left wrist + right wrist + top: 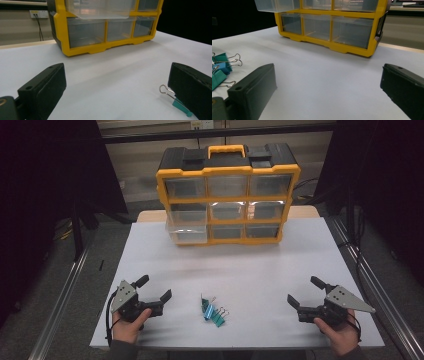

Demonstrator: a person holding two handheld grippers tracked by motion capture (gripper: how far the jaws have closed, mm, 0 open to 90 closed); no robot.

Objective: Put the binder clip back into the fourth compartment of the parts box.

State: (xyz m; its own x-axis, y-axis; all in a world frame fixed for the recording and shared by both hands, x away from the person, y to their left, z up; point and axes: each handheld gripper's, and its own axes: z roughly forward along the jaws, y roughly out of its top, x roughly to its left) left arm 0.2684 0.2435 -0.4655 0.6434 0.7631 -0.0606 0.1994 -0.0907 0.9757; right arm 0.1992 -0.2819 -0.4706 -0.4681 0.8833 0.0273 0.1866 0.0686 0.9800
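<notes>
Both our grippers rest low on the white surface [150, 250], fingers spread wide and grasping nothing. The left gripper [154, 289] sits just to the left of the small heap of binder clips [213, 311]; the right gripper [305, 294] lies well apart from it on the other side. We judge the left the nearer hand.

In the left gripper view, one teal clip [180, 106] shows beside the right-hand finger [192, 90], its wire loop pointing toward the gap, so the heap lies off to that side, not between the fingers.

In the high view the heap's long axis runs roughly toward and away from us. The yellow drawer cabinet [227, 195] stands at the far edge, with one left-column drawer [186, 227] pulled out.
</notes>
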